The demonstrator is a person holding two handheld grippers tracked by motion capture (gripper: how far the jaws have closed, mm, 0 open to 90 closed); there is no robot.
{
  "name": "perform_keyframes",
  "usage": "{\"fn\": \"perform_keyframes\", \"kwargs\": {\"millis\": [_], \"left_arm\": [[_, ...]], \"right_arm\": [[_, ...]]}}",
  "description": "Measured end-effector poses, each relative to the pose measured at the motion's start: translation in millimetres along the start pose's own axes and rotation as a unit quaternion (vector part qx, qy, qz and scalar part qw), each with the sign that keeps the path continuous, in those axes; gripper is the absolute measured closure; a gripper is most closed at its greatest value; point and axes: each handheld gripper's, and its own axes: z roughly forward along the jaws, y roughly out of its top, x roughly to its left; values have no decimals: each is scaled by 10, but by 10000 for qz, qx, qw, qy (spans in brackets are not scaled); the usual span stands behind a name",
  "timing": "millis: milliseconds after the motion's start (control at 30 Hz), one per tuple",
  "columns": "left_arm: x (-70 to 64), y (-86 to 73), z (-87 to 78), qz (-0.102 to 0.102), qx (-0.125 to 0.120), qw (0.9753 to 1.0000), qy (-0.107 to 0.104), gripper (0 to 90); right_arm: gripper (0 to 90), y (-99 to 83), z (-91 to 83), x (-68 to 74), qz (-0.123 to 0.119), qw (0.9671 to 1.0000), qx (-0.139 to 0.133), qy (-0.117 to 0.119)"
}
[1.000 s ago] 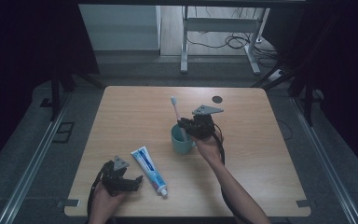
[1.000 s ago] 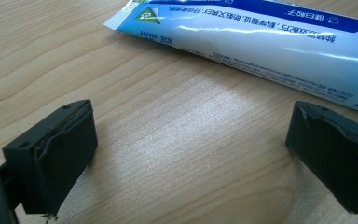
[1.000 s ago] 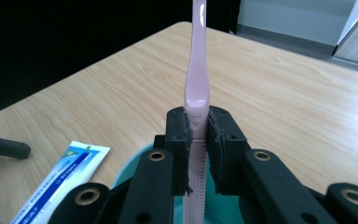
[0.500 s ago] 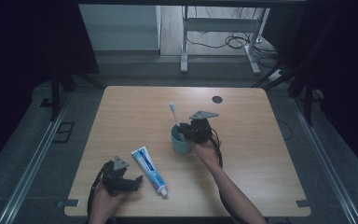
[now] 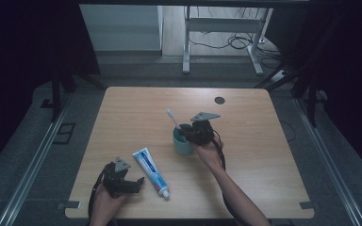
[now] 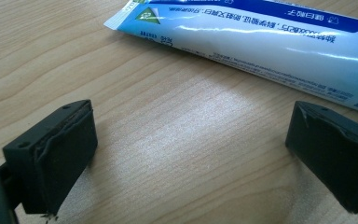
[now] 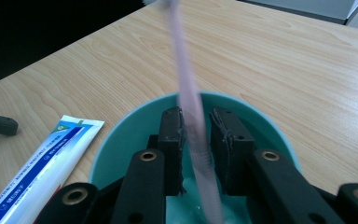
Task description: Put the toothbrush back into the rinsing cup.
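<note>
Jaws spread wide, the left gripper (image 5: pixel 133 183) rests beside the untouched toothpaste tube (image 5: pixel 152 171). At centre, the right gripper (image 7: pixel 196 140) reaches into the teal cup (image 5: pixel 183 140), apparently pinching the toothbrush (image 7: pixel 191 112); the brush looks placed, release pending.

The right gripper (image 7: pixel 196 140) reaches down into a teal cup (image 7: pixel 121 135), its two black jaws inside the rim and set close on either side of a pale pink toothbrush handle (image 7: pixel 189 102). The handle rises out of the cup, leaning away. Left of the cup, a blue-and-white toothpaste tube (image 7: pixel 42 163) lies flat on the wooden surface (image 7: pixel 284 60).
</note>
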Motion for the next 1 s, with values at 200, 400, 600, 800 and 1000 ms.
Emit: {"fn": "perform_keyframes", "kwargs": {"millis": [200, 400, 600, 800, 1000], "left_arm": [[0, 0, 0, -1, 0, 10000, -1, 20], [-1, 0, 1, -4, -8, 10000, 1, 20], [-1, 0, 1, -2, -6, 10000, 1, 20], [-1, 0, 1, -4, -7, 10000, 1, 20], [-1, 0, 1, -2, -2, 10000, -2, 20]], "right_arm": [[689, 60, -68, 19, -85, 10000, -22, 12], [627, 87, -129, 33, -188, 9998, -46, 2], [529, 117, -240, 22, -184, 9997, -138, -24], [442, 126, -376, -22, -93, 9997, -213, -84], [372, 153, -494, -40, -173, 9997, -167, -97]]}}
